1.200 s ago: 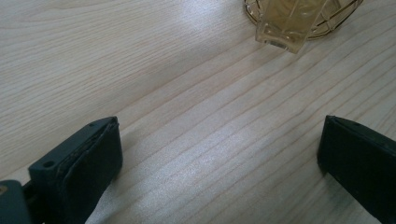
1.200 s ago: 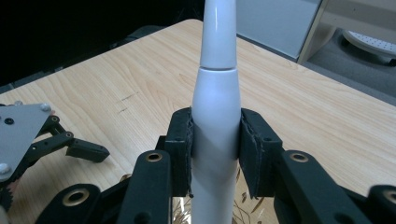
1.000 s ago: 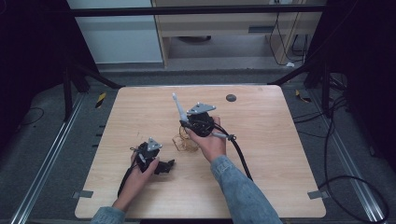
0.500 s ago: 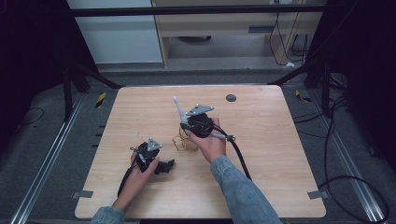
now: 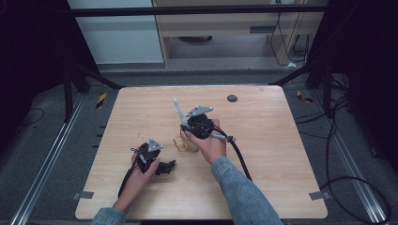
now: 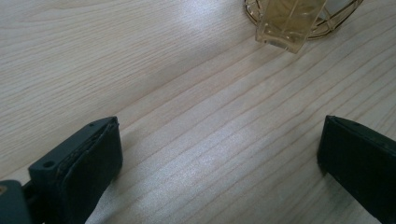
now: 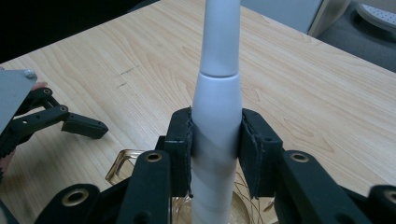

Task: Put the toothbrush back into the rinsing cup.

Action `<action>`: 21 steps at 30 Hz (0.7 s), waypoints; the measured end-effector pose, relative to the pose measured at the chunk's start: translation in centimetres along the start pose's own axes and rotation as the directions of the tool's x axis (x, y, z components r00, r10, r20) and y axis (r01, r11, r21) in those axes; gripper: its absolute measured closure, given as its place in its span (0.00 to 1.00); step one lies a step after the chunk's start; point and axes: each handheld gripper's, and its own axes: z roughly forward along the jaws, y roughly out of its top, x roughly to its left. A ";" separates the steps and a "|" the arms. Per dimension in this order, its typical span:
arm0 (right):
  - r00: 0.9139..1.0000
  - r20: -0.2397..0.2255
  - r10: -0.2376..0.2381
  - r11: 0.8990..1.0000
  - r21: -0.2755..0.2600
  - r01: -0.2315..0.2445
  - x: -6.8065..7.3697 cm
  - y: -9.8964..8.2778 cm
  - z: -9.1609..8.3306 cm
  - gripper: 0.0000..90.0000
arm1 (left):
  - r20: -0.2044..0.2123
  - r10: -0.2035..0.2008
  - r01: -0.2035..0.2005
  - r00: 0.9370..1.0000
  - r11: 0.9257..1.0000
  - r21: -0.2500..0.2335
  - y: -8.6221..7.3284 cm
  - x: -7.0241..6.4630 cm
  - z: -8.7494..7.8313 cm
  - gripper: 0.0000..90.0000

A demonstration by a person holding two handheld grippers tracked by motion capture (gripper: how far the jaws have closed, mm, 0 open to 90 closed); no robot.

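My right gripper (image 5: 184, 127) (image 7: 215, 140) is shut on a white tapered toothbrush-like handle (image 5: 178, 111) (image 7: 218, 116), which points up and away from the jaws. Just below it on the table stands a gold wire holder (image 5: 184, 143) (image 6: 337, 18) with a clear amber cup (image 6: 287, 23) (image 7: 120, 171) in it. My left gripper (image 5: 165, 167) (image 6: 219, 158) rests low on the wooden table (image 5: 263, 140), to the left of the holder. Its jaws stand wide apart with bare wood between them. Its black fingers (image 7: 79, 125) also show in the right gripper view.
A small dark round disc (image 5: 232, 98) lies near the table's far edge. Black cables (image 5: 240, 157) trail from both grippers toward the near edge. A cabinet and metal frame bars stand beyond the table.
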 end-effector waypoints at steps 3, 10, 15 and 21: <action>1.000 -0.001 -0.001 1.000 0.000 0.001 0.0 0.0 0.0 0.74 | 0.000 0.000 0.000 1.000 1.000 0.000 0.0 0.0 0.0 0.00; 1.000 -0.006 -0.002 1.000 0.002 0.002 0.1 0.1 0.1 0.74 | 0.000 0.000 0.000 1.000 1.000 0.000 0.0 0.0 0.0 0.00; 1.000 -0.010 -0.002 1.000 0.007 0.002 0.2 0.2 0.3 0.73 | 0.000 0.000 0.000 1.000 1.000 0.000 0.0 0.0 0.0 0.00; 1.000 -0.016 -0.004 1.000 0.007 0.004 0.2 0.4 0.4 0.72 | 0.000 0.000 0.000 1.000 1.000 0.000 0.0 0.0 0.0 0.00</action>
